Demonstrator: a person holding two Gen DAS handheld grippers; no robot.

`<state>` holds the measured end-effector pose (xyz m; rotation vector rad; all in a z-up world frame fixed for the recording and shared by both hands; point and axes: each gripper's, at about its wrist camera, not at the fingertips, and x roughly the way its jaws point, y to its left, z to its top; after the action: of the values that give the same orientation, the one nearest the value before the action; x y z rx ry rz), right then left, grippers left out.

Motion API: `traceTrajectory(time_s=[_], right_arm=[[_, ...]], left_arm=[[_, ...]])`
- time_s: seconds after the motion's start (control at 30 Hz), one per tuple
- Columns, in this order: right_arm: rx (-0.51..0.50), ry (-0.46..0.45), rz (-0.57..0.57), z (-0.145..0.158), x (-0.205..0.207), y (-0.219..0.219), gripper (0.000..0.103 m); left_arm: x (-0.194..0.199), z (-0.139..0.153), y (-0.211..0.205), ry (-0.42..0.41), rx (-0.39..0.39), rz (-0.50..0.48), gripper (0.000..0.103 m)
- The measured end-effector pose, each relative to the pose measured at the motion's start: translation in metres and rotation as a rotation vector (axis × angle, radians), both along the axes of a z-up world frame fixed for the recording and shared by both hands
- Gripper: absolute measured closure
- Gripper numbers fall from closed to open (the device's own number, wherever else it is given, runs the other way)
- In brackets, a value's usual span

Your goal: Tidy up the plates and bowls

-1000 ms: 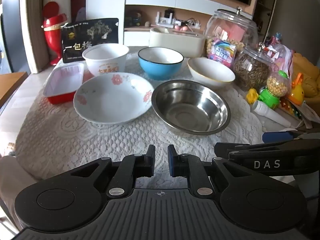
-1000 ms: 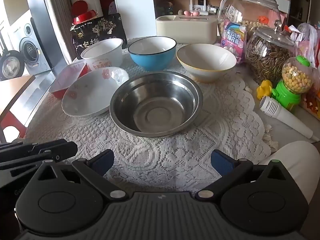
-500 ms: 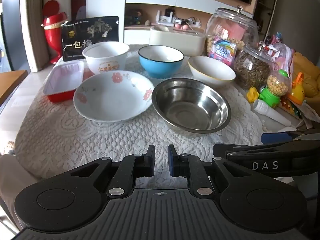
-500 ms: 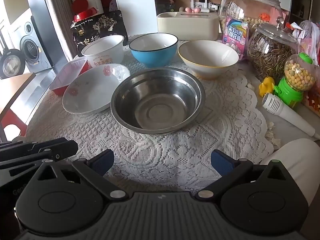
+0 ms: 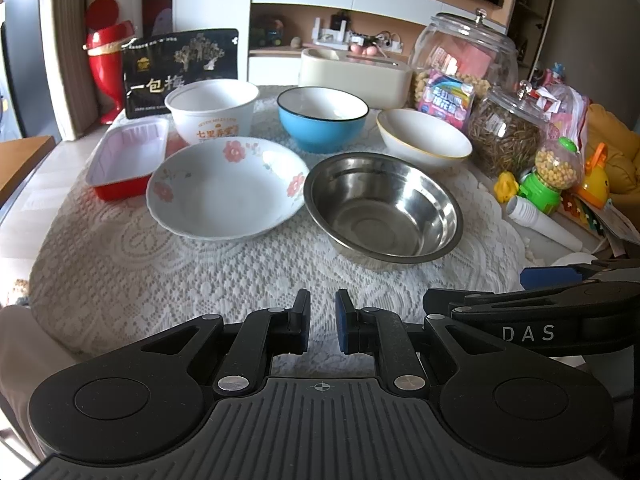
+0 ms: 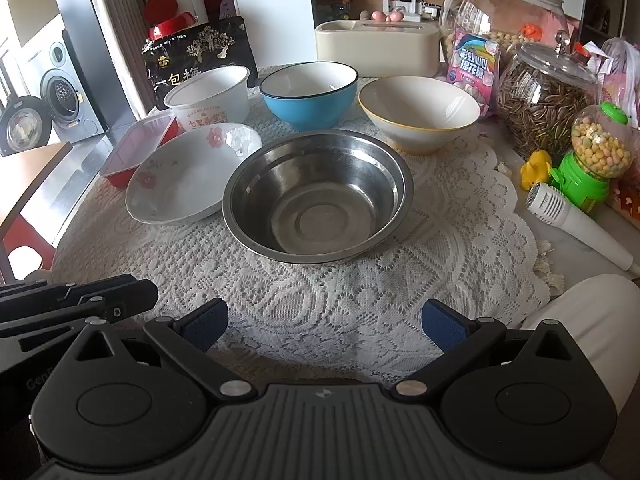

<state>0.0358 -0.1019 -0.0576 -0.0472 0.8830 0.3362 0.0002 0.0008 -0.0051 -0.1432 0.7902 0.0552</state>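
The left hand-held gripper (image 5: 322, 322) hovers low over the near edge of the lace cloth (image 5: 200, 272), its blue-padded fingers drawn in to a narrow gap with nothing between them. The right hand-held gripper (image 6: 325, 326) hangs just beside it, at 3 o'clock of the left one, its fingers spread wide and also holding nothing. From the left wrist view, the steel bowl (image 5: 382, 210) sits at 1 o'clock on the cloth, upright, and the floral plate (image 5: 226, 188) lies at 11 o'clock, its rim just beside the steel bowl's (whether the two rims touch I cannot tell). Behind them, toward 12 o'clock, stand three more bowls in a row: a white printed bowl (image 5: 212, 110) at the left, a blue bowl (image 5: 322, 118) in the middle and a yellow-rimmed bowl (image 5: 424, 138) at the right. A red tray (image 5: 128, 158) with a white inside rests at 10 o'clock, next to the floral plate. Beyond the row a black packet (image 5: 182, 70) stands upright and a cream box (image 5: 354, 76) sits on the worktop (image 5: 36, 188). At 2 o'clock are two glass jars (image 5: 506, 132), a green candy dispenser (image 5: 554, 176) and a white toy microphone (image 5: 544, 226) lying flat.
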Motion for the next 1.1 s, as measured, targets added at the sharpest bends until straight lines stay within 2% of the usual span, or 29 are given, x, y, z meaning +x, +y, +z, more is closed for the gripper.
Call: traceTrajectory(time_s=[1.1], right_arm=[[0.006, 0.017, -0.003, -0.0013, 0.0001, -0.0005, 0.000]], left_arm=[[-0.0006, -0.0017, 0.0000, 0.002, -0.001, 0.001, 0.087]])
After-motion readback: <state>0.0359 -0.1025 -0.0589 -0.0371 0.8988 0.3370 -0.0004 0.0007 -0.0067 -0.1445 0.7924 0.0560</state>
